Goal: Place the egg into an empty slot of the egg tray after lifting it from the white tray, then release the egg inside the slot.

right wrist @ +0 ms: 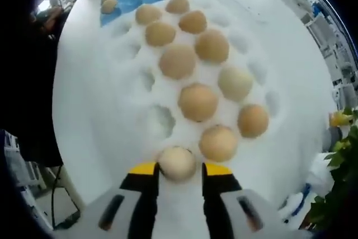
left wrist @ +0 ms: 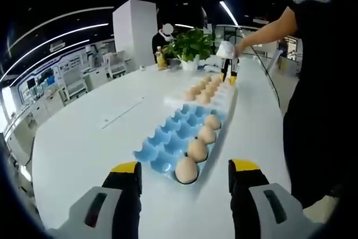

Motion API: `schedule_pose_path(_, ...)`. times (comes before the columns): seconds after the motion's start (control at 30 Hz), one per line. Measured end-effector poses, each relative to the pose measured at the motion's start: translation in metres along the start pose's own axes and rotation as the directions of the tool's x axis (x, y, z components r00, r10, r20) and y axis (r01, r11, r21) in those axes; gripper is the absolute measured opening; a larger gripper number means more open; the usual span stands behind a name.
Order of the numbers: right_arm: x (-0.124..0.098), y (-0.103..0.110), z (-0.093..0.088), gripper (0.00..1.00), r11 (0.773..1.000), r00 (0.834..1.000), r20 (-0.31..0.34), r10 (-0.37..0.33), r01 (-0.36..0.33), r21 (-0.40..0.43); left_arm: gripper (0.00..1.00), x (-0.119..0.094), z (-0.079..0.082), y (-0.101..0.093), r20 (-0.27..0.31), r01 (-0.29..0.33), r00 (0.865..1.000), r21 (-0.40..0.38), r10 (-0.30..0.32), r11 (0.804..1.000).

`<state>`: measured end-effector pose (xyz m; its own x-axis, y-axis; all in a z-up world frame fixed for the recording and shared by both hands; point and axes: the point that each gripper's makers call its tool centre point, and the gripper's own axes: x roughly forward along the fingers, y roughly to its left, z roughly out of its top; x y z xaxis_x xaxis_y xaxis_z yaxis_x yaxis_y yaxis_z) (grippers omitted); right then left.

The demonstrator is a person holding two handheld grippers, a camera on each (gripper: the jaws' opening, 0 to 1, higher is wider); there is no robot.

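Your right gripper [right wrist: 178, 173] has its jaws around an egg [right wrist: 177, 162] at the near edge of the white tray [right wrist: 120, 102]; squeeze hard and it cracks, loosely and it drops. Your left gripper [left wrist: 184, 173] hangs open near the blue egg tray [left wrist: 168, 141].

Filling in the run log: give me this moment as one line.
right tongs: around egg in white tray | left tongs: open, before blue tray | blue tray: four eggs, slots free
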<state>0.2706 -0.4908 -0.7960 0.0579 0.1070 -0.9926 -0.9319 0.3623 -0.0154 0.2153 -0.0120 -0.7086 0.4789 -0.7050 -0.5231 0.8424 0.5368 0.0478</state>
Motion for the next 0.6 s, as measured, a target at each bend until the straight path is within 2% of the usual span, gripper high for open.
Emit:
schedule_pose_path(0.17,-0.0042,0.0018,0.0004,0.29,0.996,0.998,0.032,-0.059,0.061,-0.06,0.63,-0.001,-0.0016,0.0006,-0.004,-0.002,1.0,-0.013,0.002,1.0)
schedule_pose_path(0.2,-0.0042,0.0038,0.0052,0.26,0.993,0.997,0.058,-0.052,0.058,-0.105,0.62,-0.0007,-0.0016,0.0011,-0.004,-0.002,1.0,-0.013,0.002,1.0)
schedule_pose_path(0.23,-0.0029,0.0039,0.0036,0.26,0.986,0.996,0.043,-0.079,0.084,-0.143,0.62,0.0002,-0.0007,0.0023,-0.002,-0.006,1.0,-0.01,0.006,1.0)
schedule_pose_path(0.27,-0.003,0.0052,0.0033,0.26,0.983,0.997,0.033,-0.071,0.075,-0.166,0.62,0.0008,0.0005,0.0036,0.003,-0.011,1.0,-0.009,0.011,1.0)
schedule_pose_path(0.33,-0.0018,0.0037,0.0033,0.26,0.989,0.998,0.032,-0.05,0.054,-0.141,0.62,0.0024,0.0034,0.0045,0.011,-0.013,1.0,-0.012,0.013,1.0)
schedule_pose_path(0.37,-0.0004,0.0039,0.0029,0.26,0.994,0.999,0.032,-0.014,0.017,-0.11,0.62,0.0033,0.0048,0.0048,0.012,-0.016,1.0,-0.012,0.016,1.0)
schedule_pose_path(0.43,0.0013,0.003,0.0022,0.26,0.995,0.999,0.026,0.021,-0.019,-0.099,0.62,0.0035,0.0073,0.0029,0.016,-0.012,1.0,-0.007,0.012,1.0)
schedule_pose_path(0.53,0.0039,0.0016,0.0029,0.26,0.993,0.997,0.009,0.075,-0.073,-0.09,0.62,0.0018,0.006,0.0012,0.009,-0.011,1.0,-0.004,0.011,1.0)
schedule_pose_path(0.6,0.0048,0.0021,0.0037,0.26,0.994,0.997,-0.006,0.078,-0.078,-0.073,0.61,0.0002,0.0024,0.0019,0.0,-0.016,1.0,-0.011,0.016,1.0)
